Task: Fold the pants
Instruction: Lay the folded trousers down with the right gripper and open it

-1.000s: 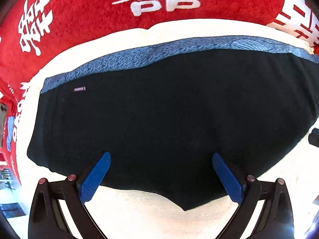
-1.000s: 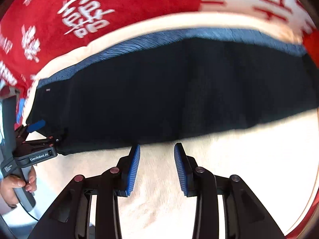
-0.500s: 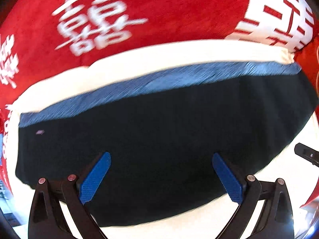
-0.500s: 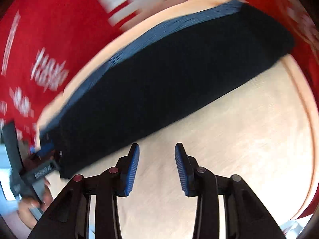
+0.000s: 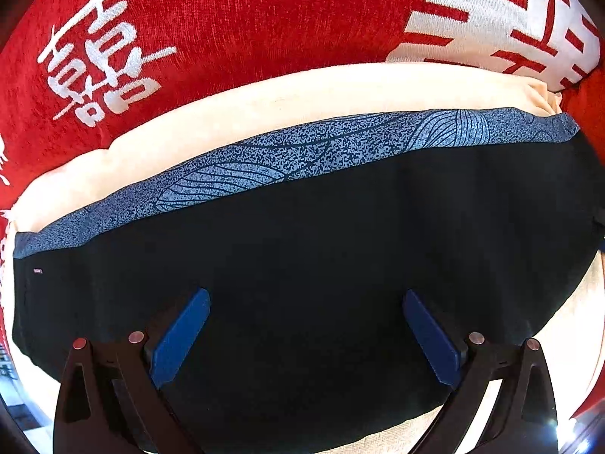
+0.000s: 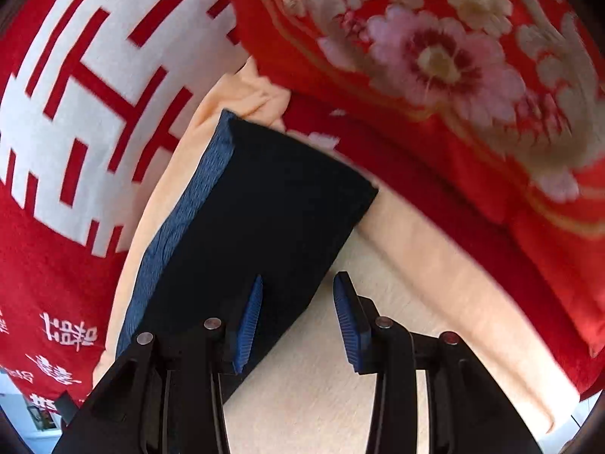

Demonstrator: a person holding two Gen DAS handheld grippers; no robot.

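Black pants (image 5: 321, 249) with a blue speckled side stripe (image 5: 302, 147) lie flat, folded lengthwise, on a cream cloth (image 5: 264, 102). My left gripper (image 5: 306, 333) is wide open and empty, hovering over the middle of the pants. In the right wrist view the leg end of the pants (image 6: 264, 204) lies at centre left. My right gripper (image 6: 298, 317) is partly open and empty, over the near edge of the pants close to the hem; its left finger is above the fabric, its right finger above the cream cloth (image 6: 321, 397).
A red blanket with white characters (image 5: 227, 19) lies beyond the cream cloth. A red floral quilt (image 6: 453, 75) lies to the right, just past the pants' hem.
My left gripper has moved forward over the pants. My right gripper has swung right along the pants to the hem end. Both stay open.
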